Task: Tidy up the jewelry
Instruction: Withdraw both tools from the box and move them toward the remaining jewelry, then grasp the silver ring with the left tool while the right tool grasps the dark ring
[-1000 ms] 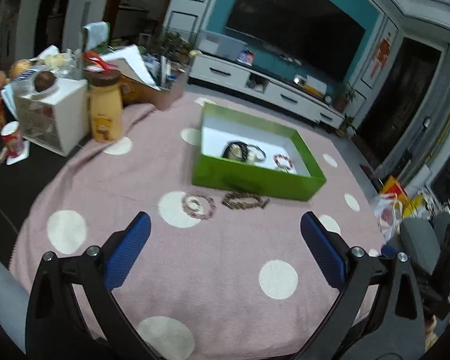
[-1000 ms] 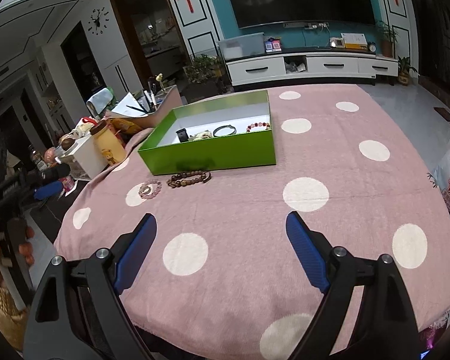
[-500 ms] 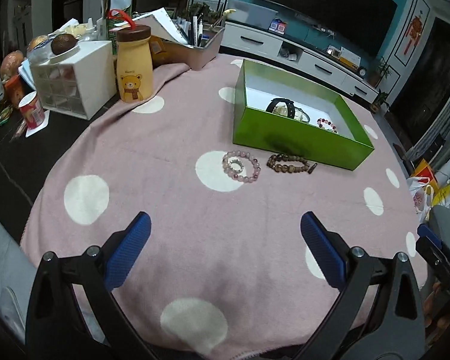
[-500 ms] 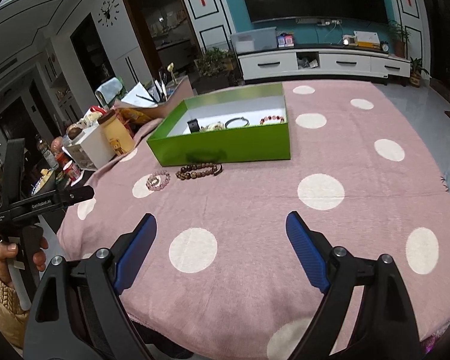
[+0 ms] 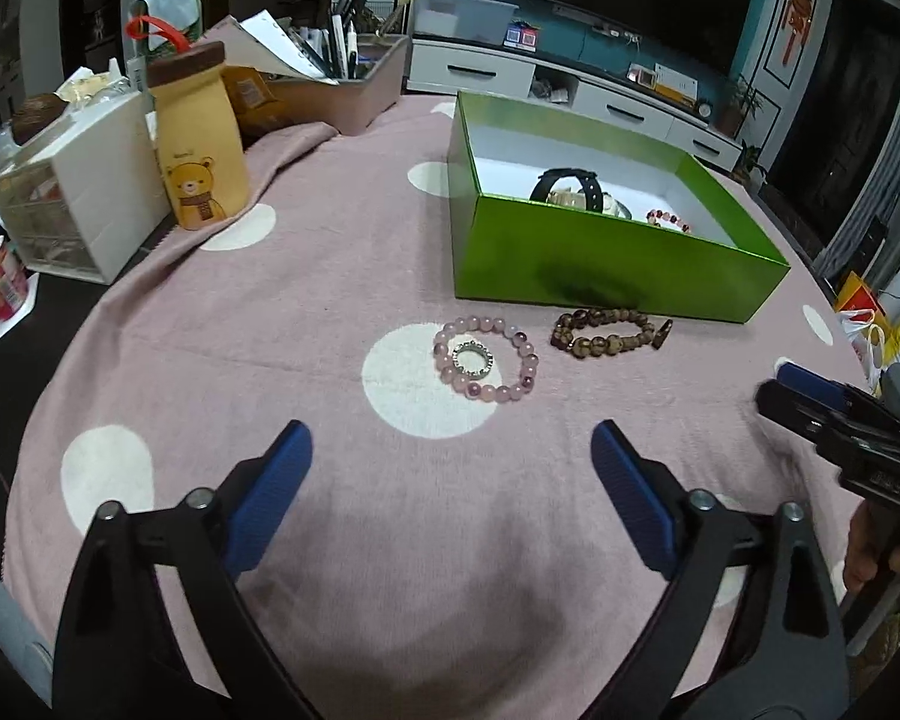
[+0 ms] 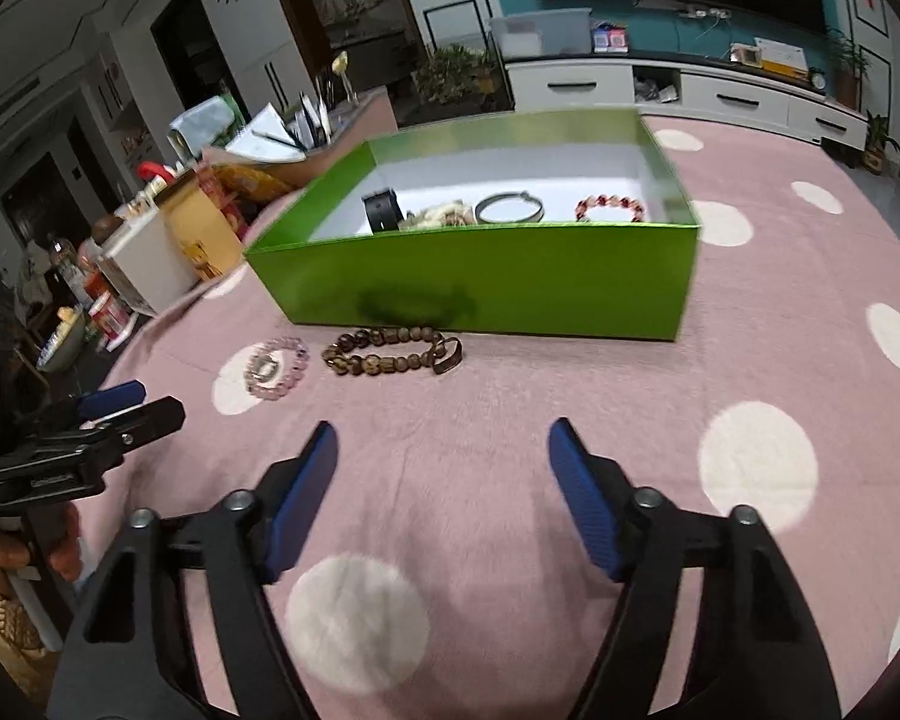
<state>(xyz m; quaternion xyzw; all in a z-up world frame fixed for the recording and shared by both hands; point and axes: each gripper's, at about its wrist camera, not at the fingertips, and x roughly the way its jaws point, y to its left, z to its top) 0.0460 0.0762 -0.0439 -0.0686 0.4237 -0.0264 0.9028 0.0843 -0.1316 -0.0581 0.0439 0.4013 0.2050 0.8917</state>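
A green box (image 5: 600, 276) (image 6: 480, 276) stands on the pink dotted cloth and holds a black band (image 5: 567, 183), a red bead bracelet (image 6: 609, 207) and other pieces. In front of it lie a pink bead bracelet (image 5: 513, 393) (image 6: 297, 357) with a small silver ring (image 5: 473, 358) inside it, and a brown bead bracelet (image 5: 603, 333) (image 6: 390, 351). My left gripper (image 5: 450, 456) is open and empty, a short way before the pink bracelet. My right gripper (image 6: 444, 450) is open and empty, just before the brown bracelet.
A yellow bear bottle (image 5: 201, 138), a white drawer unit (image 5: 81, 180) and a tray of pens and papers (image 5: 336, 78) stand at the table's left back. A red cup (image 5: 0, 282) sits off the left edge. The cloth (image 5: 450, 540) covers a round table.
Both grippers have moved forward and lower toward the bracelets, which look larger now. The right gripper's fingers have come a little closer together. Nothing on the table has moved.
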